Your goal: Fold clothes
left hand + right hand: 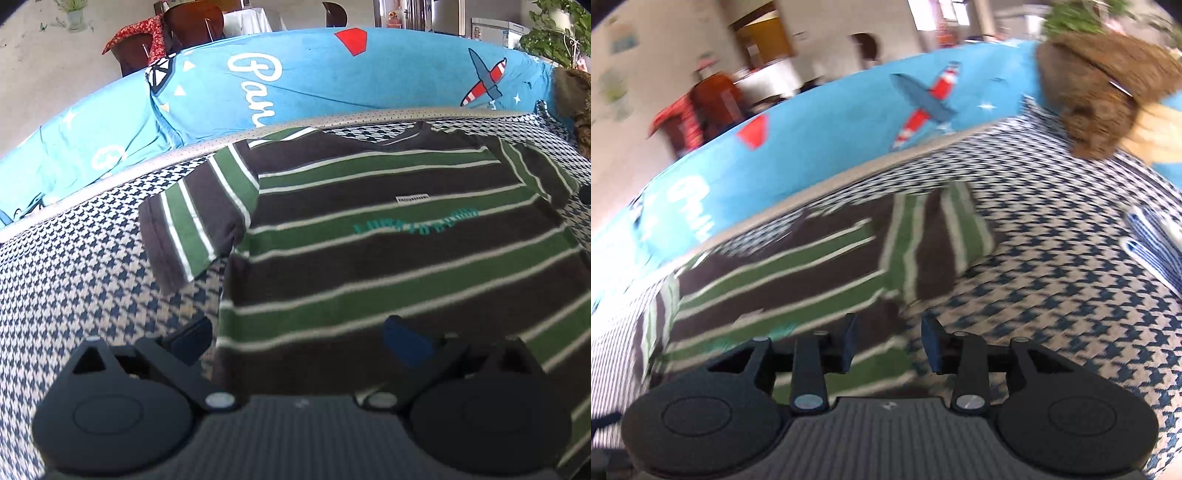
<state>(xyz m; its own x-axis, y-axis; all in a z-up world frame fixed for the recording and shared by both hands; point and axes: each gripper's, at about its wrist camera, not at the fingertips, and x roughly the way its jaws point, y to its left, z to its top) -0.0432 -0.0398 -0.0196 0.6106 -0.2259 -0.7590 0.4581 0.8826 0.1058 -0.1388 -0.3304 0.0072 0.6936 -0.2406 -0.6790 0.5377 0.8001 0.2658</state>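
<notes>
A T-shirt with dark grey, green and white stripes lies flat, front up, on a houndstooth-patterned surface, neck toward the far edge. My left gripper is open and empty, its fingers spread wide over the shirt's lower left hem. In the blurred right wrist view the shirt lies left of centre with its right sleeve spread out. My right gripper is open and empty above the shirt's right side edge.
A blue printed cover drapes the backrest behind the surface. A brown fluffy item sits at the far right corner. A blue-and-white striped item lies at the right edge. Chairs stand beyond.
</notes>
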